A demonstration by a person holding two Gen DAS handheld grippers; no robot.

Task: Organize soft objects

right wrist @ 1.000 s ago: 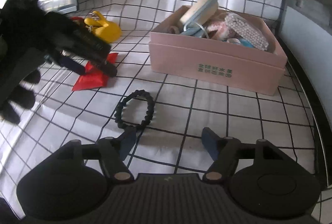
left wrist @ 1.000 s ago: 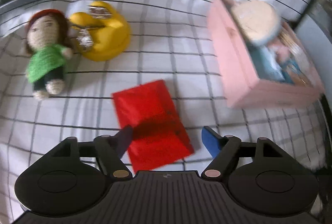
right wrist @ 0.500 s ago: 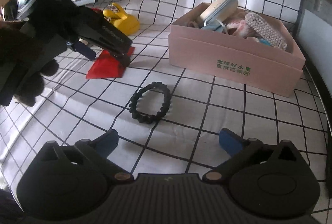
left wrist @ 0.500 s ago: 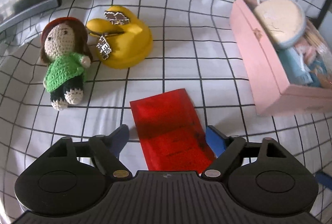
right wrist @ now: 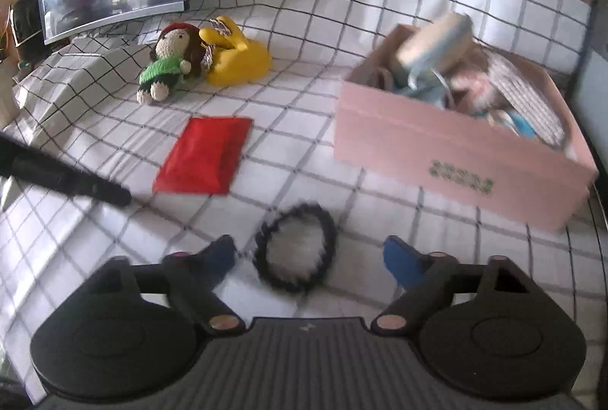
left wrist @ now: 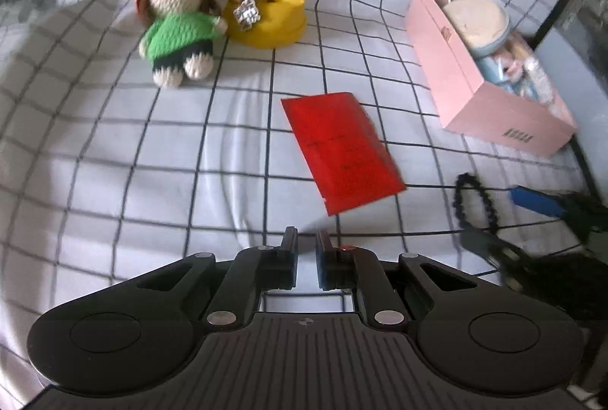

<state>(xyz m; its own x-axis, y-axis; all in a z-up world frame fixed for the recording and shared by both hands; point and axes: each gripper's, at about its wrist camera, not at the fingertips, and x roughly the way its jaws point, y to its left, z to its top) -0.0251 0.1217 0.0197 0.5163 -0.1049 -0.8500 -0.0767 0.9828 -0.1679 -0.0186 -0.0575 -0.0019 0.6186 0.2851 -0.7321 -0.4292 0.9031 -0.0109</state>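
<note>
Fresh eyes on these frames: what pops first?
The red pouch lies flat mid-cloth, with the crochet doll in green leaning against the yellow plush behind it. To the right sits the pink box, already stuffed with soft things. The black beaded ring lies between the open right gripper's fingers.

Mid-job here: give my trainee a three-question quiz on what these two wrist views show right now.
1. True or false: the left gripper is shut and holds nothing.
2. What lies between the fingers of the open right gripper? A) red pouch B) black beaded bracelet C) crochet doll
3. Fill in: the crochet doll lies against the ____ plush.

Key
1. True; its fingers are together, short of the red pouch.
2. B, the black beaded bracelet, flat on the checked cloth.
3. Yellow: the yellow plush, left of the pink box.
</note>
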